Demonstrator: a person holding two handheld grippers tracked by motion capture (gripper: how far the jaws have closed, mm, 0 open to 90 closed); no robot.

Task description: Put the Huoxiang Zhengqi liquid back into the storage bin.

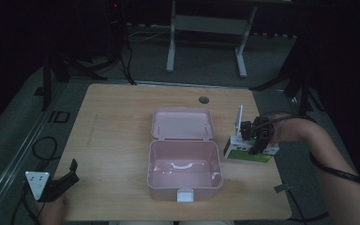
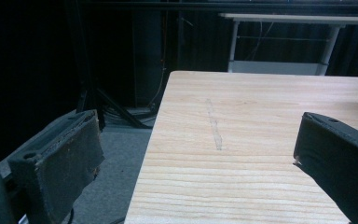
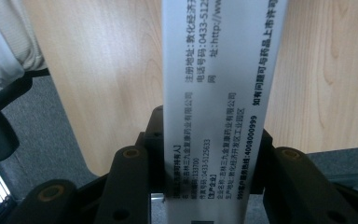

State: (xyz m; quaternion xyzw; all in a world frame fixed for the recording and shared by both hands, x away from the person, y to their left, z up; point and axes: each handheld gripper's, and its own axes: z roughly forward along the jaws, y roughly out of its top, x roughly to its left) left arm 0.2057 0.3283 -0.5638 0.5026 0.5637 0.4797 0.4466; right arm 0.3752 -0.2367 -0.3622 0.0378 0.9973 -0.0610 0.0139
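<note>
Your right tongs (image 1: 258,140) are clamping the light, crushable medicine box (image 3: 219,102) across its narrow faces—keep squeezing gently—while your left tongs (image 2: 200,158) are gaping empty.

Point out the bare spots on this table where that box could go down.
Widest bare wood lies left of the pink lunch box, between it and the left gripper. Another strip runs behind the open lid toward the far edge with the cable hole. The right side is crowded: the right gripper holds the white-green box there.
</note>
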